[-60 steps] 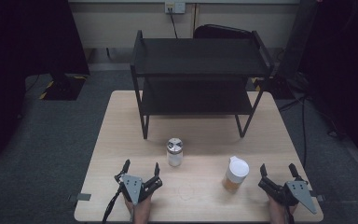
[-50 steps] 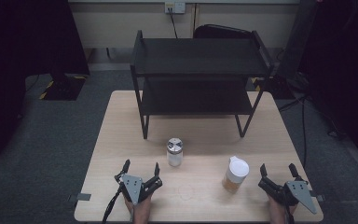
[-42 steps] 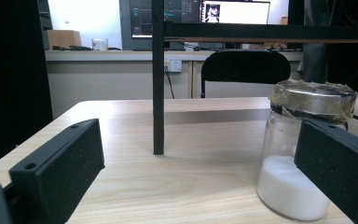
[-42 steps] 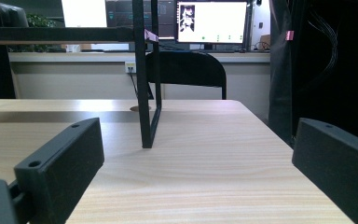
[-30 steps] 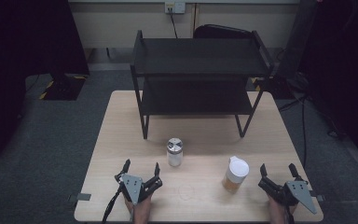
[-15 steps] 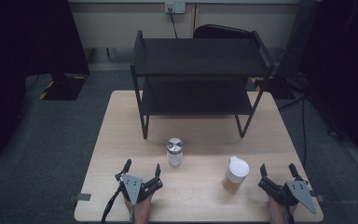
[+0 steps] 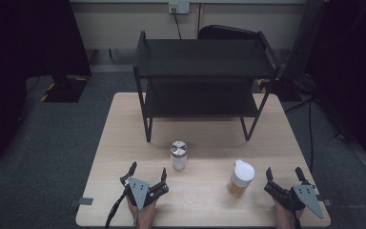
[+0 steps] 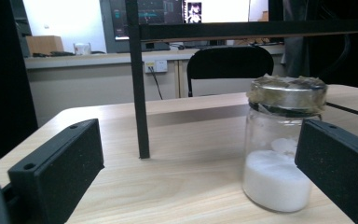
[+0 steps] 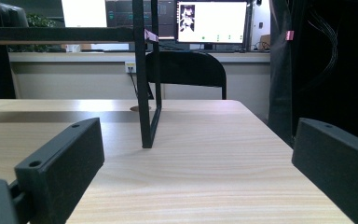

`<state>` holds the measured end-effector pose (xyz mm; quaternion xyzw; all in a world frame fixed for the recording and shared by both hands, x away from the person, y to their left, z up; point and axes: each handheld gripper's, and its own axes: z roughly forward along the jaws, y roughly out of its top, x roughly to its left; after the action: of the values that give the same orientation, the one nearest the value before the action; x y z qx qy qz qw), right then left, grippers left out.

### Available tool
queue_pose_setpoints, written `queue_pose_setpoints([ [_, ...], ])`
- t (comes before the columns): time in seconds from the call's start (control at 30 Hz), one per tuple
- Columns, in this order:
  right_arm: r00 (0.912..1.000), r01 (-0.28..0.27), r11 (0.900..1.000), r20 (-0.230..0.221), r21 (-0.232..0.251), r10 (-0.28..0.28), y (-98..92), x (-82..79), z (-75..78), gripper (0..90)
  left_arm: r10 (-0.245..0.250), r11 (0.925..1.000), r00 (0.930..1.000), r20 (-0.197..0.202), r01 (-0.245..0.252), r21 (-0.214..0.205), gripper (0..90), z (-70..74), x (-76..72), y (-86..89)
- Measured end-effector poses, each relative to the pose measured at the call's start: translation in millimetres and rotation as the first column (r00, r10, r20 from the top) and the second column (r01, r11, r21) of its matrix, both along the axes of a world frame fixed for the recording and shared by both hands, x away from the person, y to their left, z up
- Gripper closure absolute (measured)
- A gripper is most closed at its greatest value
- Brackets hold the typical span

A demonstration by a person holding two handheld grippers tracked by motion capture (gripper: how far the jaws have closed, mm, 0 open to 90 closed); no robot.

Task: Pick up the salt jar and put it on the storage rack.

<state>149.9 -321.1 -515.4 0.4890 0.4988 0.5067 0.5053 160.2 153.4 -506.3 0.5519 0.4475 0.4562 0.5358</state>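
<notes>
Wooden table (image 7: 124,143) carries one black two-tier shelf rack (image 7: 202,76) at its far half, and two jars stand on the near half: a glass jar (image 7: 178,155) with a metal lid and white powder, and a white-lidded jar (image 7: 240,178) with amber contents. Two grippers rest at the near edge, each with its jaws spread wide and holding nothing. The left gripper (image 7: 146,175) sits just near and left of the glass jar; in the left gripper view the glass jar (image 8: 282,144) stands ahead, beside the right-hand jaw, not between the jaws. The right gripper (image 7: 285,180) lies right of the white-lidded jar, close to the table's right near corner. Bare tabletop stretches between the jars and the rack's legs, and ahead of the right gripper up to one rack leg (image 9: 144,93).
</notes>
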Motion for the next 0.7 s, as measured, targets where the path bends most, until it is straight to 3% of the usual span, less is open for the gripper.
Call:
queue_pose_setpoints([
  [0.03, 1.0000, 0.000, 1.0000, 0.000, 0.000, 0.000, 0.0, 0.0, 0.0, 0.7, -0.006, 0.9994, 1.0000, 0.005, 0.006, -0.035, 1.2, 0.9, -0.3, -1.0],
  [0.13, 1.0000, 0.000, 1.0000, 0.000, 0.000, 0.000, 0.0, 0.0, 0.0, 0.7, -0.013, 0.9997, 0.9995, 0.030, 0.014, -0.022, 1.1, 3.3, -0.1, -9.4],
  [0.3, 1.0000, -0.001, 1.0000, 0.000, 0.000, 0.001, -0.2, 0.0, -0.1, 0.7, -0.025, 0.9988, 0.9995, 0.020, 0.026, -0.041, 1.3, 12.5, 3.3, -22.1],
  [0.7, 1.0000, -0.007, 1.0000, 0.000, 0.000, 0.007, -1.1, -0.1, -0.1, 0.7, -0.019, 0.9980, 0.9996, 0.020, 0.021, -0.059, 0.0, 12.5, 11.3, -43.9],
])
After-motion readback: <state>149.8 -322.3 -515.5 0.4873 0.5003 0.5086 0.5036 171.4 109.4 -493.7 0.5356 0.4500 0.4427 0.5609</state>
